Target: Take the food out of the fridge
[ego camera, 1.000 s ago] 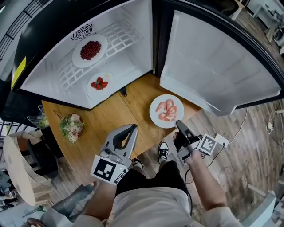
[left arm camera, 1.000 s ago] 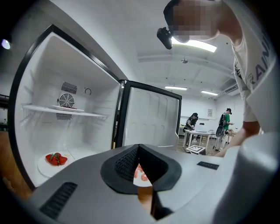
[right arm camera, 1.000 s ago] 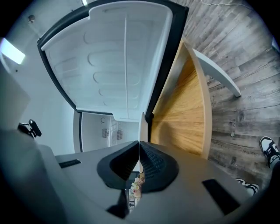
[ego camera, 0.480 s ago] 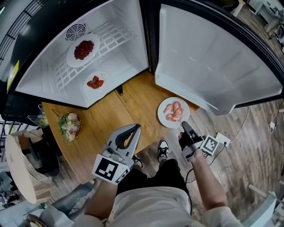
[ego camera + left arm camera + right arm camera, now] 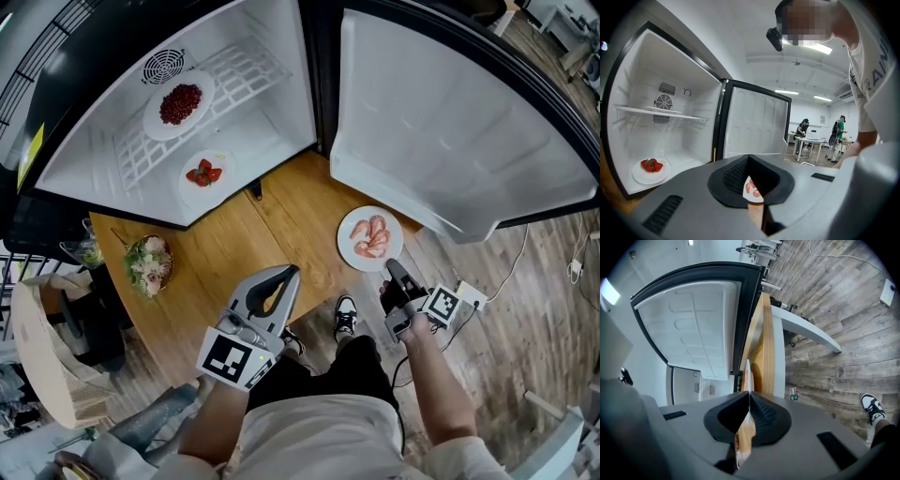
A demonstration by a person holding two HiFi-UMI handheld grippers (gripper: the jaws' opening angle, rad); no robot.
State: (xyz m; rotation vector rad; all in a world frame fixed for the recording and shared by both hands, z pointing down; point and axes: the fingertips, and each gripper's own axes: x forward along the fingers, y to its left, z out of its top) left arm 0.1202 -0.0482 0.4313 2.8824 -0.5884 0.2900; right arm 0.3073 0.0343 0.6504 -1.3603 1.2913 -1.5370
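Note:
The open fridge [image 5: 94, 159] holds two white plates: dark red berries [image 5: 178, 103] on the wire shelf and strawberries [image 5: 204, 174] [image 5: 650, 165] on the floor below. A white plate of shrimp [image 5: 370, 237] is over the wooden table [image 5: 253, 248] near its right edge. My right gripper [image 5: 392, 267] [image 5: 749, 393] is shut on that plate's near rim, seen edge-on in the right gripper view. My left gripper [image 5: 289, 272] [image 5: 749, 157] is shut and holds nothing, hovering over the table's front edge and pointing at the fridge.
A bowl of salad [image 5: 150, 265] stands at the table's left end. The fridge door [image 5: 450, 122] swings open to the right. A white power strip [image 5: 466, 298] and cable lie on the wood floor. A wooden chair [image 5: 42, 361] is at the left. People stand by far tables [image 5: 804, 127].
My right gripper and the shrimp plate have moved right, toward the table's right edge. The left gripper stays shut in about the same place.

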